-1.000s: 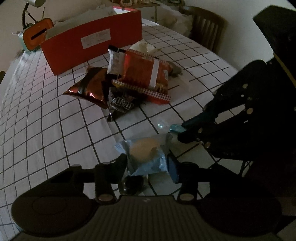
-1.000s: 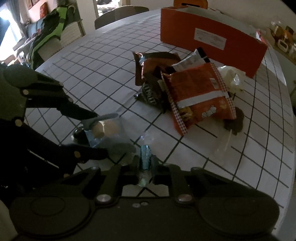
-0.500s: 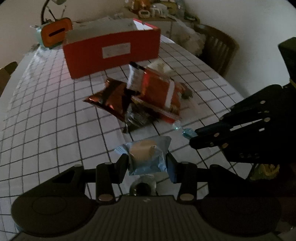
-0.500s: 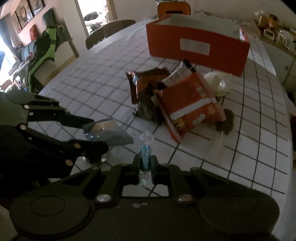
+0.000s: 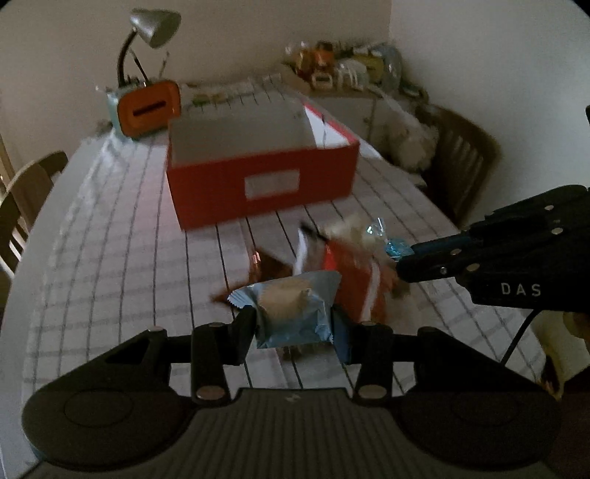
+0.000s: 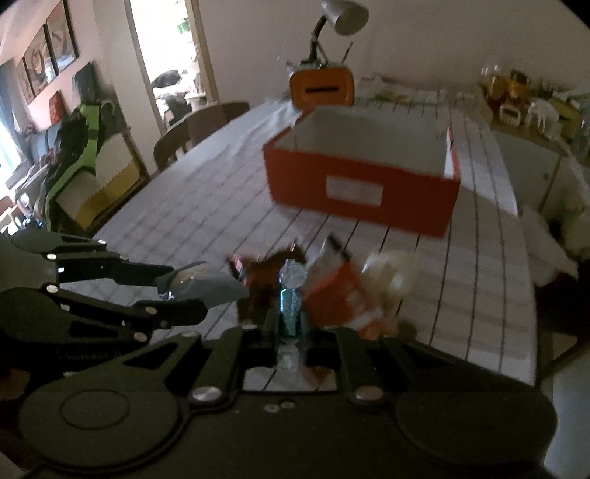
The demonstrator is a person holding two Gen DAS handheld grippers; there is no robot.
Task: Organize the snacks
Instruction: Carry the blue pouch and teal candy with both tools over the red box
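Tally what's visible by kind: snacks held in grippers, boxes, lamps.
Snacks held in grippers: 2 (blue-wrapped pastry in left gripper, small blue candy in right gripper)
Red boxes: 1
Desk lamps: 1
Total: 4

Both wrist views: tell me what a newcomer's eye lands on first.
The orange box stands open-topped mid-table on the checked tablecloth. In front, the left gripper clamps a blue-wrapped pastry, and the right gripper pinches a small blue candy, both above the heap of snack bags.
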